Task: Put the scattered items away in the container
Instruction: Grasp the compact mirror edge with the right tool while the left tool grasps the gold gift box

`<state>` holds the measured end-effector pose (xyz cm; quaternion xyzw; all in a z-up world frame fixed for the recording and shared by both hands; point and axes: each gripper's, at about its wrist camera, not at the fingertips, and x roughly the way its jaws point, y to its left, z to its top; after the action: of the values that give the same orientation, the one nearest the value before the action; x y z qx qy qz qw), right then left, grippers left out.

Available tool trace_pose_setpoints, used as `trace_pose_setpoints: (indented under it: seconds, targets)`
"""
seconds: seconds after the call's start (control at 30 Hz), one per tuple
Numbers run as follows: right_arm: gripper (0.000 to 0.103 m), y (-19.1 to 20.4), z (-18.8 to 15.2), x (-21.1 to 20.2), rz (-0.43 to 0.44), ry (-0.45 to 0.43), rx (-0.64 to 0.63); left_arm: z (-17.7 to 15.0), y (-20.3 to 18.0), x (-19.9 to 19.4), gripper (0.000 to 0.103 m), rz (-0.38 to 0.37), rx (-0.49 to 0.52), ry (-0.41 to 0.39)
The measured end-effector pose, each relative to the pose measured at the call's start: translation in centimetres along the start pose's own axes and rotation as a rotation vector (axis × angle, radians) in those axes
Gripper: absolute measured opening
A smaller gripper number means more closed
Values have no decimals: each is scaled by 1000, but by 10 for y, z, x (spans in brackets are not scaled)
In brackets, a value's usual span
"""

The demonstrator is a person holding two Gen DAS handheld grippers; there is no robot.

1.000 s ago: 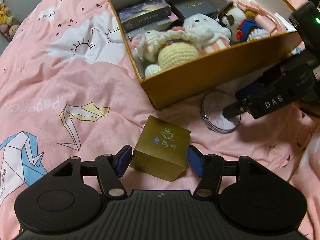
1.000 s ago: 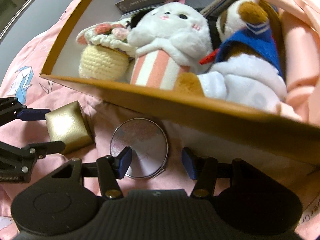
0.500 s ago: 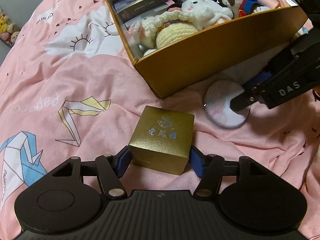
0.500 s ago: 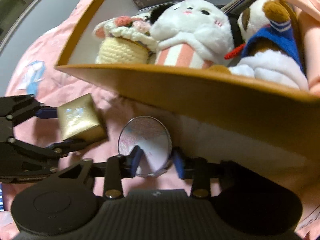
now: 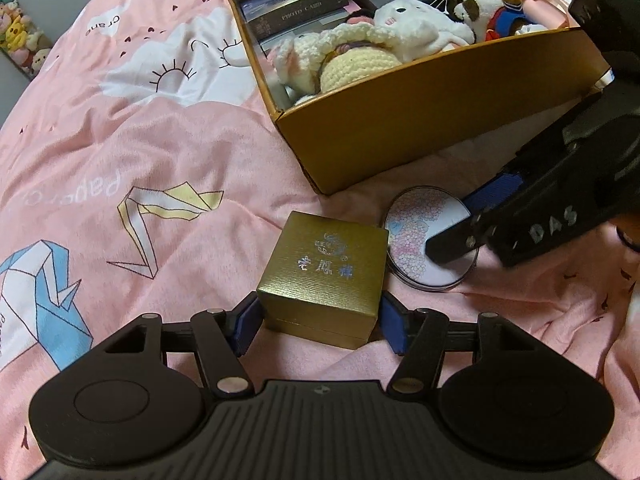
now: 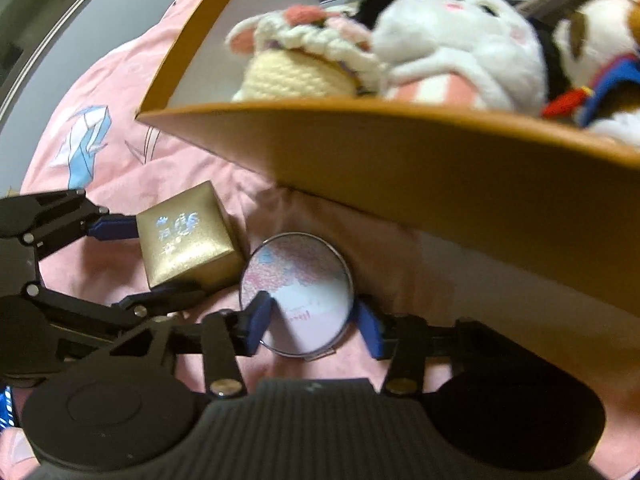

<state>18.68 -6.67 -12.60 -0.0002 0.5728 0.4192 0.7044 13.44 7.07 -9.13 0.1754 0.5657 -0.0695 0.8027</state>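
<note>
From the left wrist camera, the left gripper (image 5: 320,322) points down at a pink bedspread (image 5: 168,152) printed with paper cranes and clouds, and its blue pads sit against the two sides of a small gold box (image 5: 326,276), clamped on it while the box rests on the fabric. Just right of the gold box lies a round floral compact mirror (image 5: 416,232), flat on the bedspread, with the right gripper (image 5: 460,224) reaching in from the right so that one dark finger crosses over its face. Behind both stands the open cardboard container (image 5: 420,120), already holding a crocheted doll (image 5: 340,64), a white plush rabbit (image 5: 420,28), a plush dog in a blue outfit (image 5: 492,12) and dark flat boxes (image 5: 296,10) at the back. From the right wrist camera, the view is somewhat blurred; the right gripper (image 6: 316,326) straddles the compact mirror (image 6: 304,276), its jaws are opening, and the mirror lies between the blue pads, the left pad overlapping its rim and the right one just beside its edge; no firm pinch shows. The gold box (image 6: 188,236) sits touching the mirror's left edge, held between the left gripper's fingers (image 6: 116,228). The container's brown wall (image 6: 400,168) rises close behind, the plush toys showing over its rim.
</note>
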Motion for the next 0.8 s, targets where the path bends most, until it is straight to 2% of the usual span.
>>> trace_pose_setpoints:
  seconds: [0.13,0.33,0.47,0.67,0.8]
  targets:
    - [58,4,-1,4,-3,4,-15,-1,-1,0,72,5,-11,-6]
    - [37,-4,-5,-6,25,0,52,-4,-1,-1,72,12,-34,-9]
    - [25,-1,-9,-22,33,-25,41,-4,-1,-2,72,18,-50,-9]
    - [17,14,-9,-39,75,-64,-10,-4,-1,-2,72,24,-54,-11]
    - [17,15,-7,-34,72,-63,-10,-5,0,-1,72,26,-53,-13]
